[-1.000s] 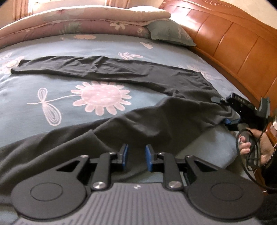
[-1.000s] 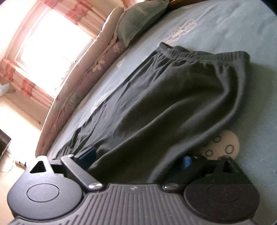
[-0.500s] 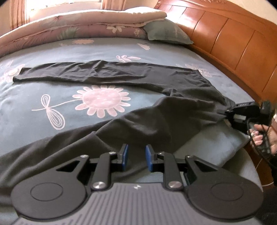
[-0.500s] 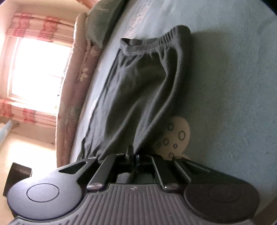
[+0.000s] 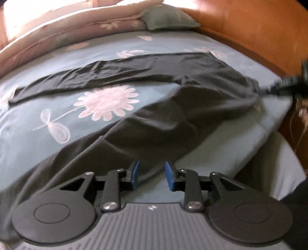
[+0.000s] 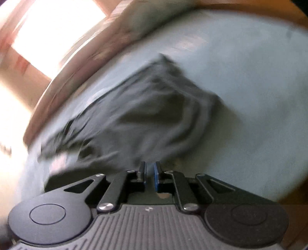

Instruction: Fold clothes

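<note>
A folded pink floral quilt (image 5: pixel 73 32) and a grey-green pillow (image 5: pixel 169 18) are seen far ahead of the left gripper (image 5: pixel 150 176), against an orange wooden headboard (image 5: pixel 250 28). Dark grey trousers (image 5: pixel 154 119) are spread over the blue flowered bedsheet (image 5: pixel 57 100), one leg passing under the left gripper, whose jaws have just been opening and are parted, pressing nothing. The right gripper (image 6: pixel 150 176) is narrowed onto the waistband, lifting it in a blurred bunch.

My left tongs (image 5: pixel 150 177) are black linkage arms with silver screws, round black discs either side, blue pads (image 5: pixel 169 177) and a ribbed grey housing. My right tongs (image 6: pixel 150 177) look identical.
</note>
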`<state>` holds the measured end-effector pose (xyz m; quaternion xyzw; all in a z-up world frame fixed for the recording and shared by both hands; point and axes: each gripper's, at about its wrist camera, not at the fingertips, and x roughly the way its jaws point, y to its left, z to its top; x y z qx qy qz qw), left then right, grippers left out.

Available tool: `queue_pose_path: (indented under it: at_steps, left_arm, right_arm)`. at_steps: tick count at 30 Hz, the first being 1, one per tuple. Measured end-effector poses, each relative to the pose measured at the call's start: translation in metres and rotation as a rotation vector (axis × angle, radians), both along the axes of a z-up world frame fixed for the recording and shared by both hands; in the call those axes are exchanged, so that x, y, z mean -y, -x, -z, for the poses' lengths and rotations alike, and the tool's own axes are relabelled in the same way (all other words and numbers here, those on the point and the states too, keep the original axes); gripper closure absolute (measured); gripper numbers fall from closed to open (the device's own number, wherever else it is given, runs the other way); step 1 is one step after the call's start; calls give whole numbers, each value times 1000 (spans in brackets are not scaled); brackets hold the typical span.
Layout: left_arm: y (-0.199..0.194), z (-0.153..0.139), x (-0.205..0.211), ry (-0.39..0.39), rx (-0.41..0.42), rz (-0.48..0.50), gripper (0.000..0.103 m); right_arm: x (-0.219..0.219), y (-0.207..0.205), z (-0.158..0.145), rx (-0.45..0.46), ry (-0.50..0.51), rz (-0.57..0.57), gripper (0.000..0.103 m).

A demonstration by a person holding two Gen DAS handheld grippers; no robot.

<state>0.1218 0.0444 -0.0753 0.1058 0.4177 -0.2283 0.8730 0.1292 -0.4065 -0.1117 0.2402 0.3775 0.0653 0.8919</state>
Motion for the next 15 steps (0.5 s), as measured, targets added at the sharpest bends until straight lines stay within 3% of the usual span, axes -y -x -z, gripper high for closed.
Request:
queue_pose_path:
  at_steps: [3,6,9,15]
  left_arm:
    - [-1,3,15,-32,10,83,72]
    - [1,6,34,-60,32,165,61]
    - [5,11,52,-94,60,237,60]
    - [9,17,60,-99,58,272,57]
  right_arm:
    - [-50,-9,-24,71,187,-257,74]
    - [-112,-10,-32,135,328,-549,71]
    - [-168,-11,-26,192,466,-784,68]
    - [-238,-14,0,232,681,-1103,63]
